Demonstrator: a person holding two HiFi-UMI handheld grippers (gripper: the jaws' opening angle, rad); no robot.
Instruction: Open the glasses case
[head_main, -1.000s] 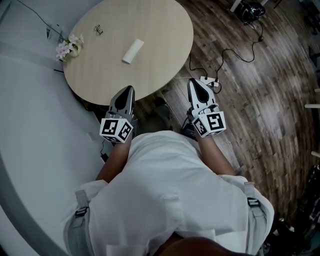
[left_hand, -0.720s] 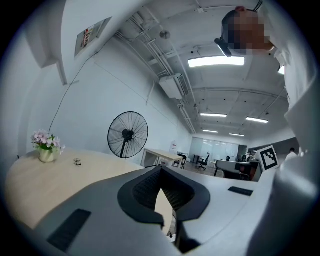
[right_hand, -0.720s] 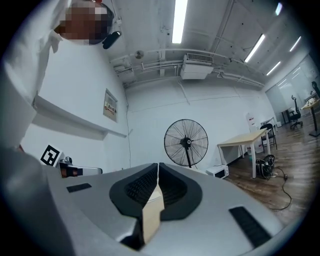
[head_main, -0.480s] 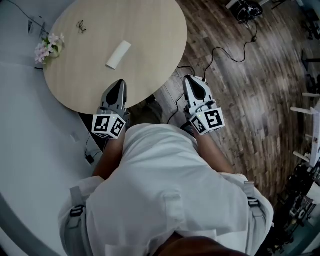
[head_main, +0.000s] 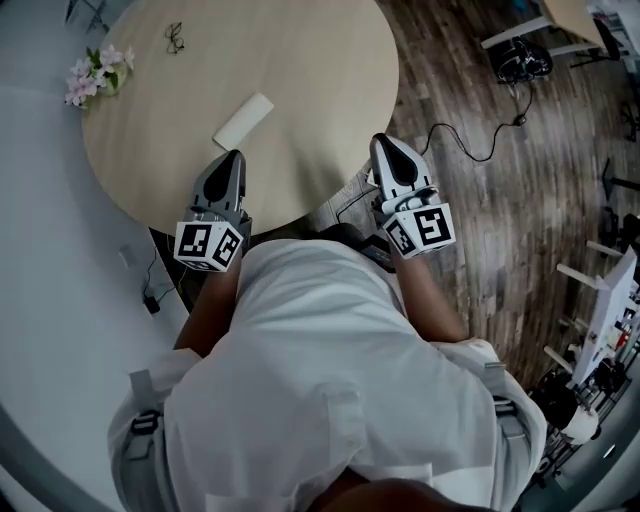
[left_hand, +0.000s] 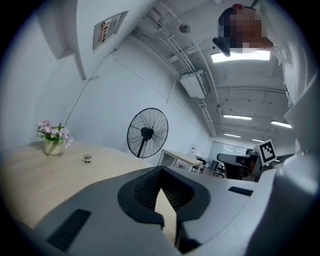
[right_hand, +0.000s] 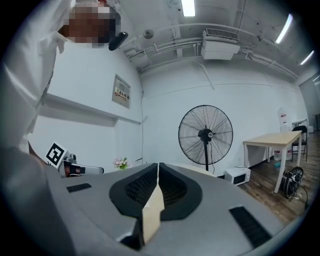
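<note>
The white glasses case (head_main: 243, 121) lies closed on the round wooden table (head_main: 320, 70), near its front edge. My left gripper (head_main: 232, 157) hovers over that edge just short of the case, jaws shut and empty. My right gripper (head_main: 385, 142) is shut too and sits off the table's right side, above the floor. In the left gripper view the left gripper (left_hand: 161, 169) points across the tabletop and its jaws meet at the tips; the case is hidden there. In the right gripper view the right gripper (right_hand: 158, 165) shows its jaws pressed together with nothing between them.
A pair of glasses (head_main: 175, 38) and a small vase of pink flowers (head_main: 95, 72) stand at the table's far left. Cables and a power strip (head_main: 360, 200) lie on the wood floor. A standing fan (right_hand: 205, 135) and another table (right_hand: 272, 140) are beyond.
The head view has swung. My left gripper has come forward over the table's edge, closer to the case. Both grippers stay shut.
</note>
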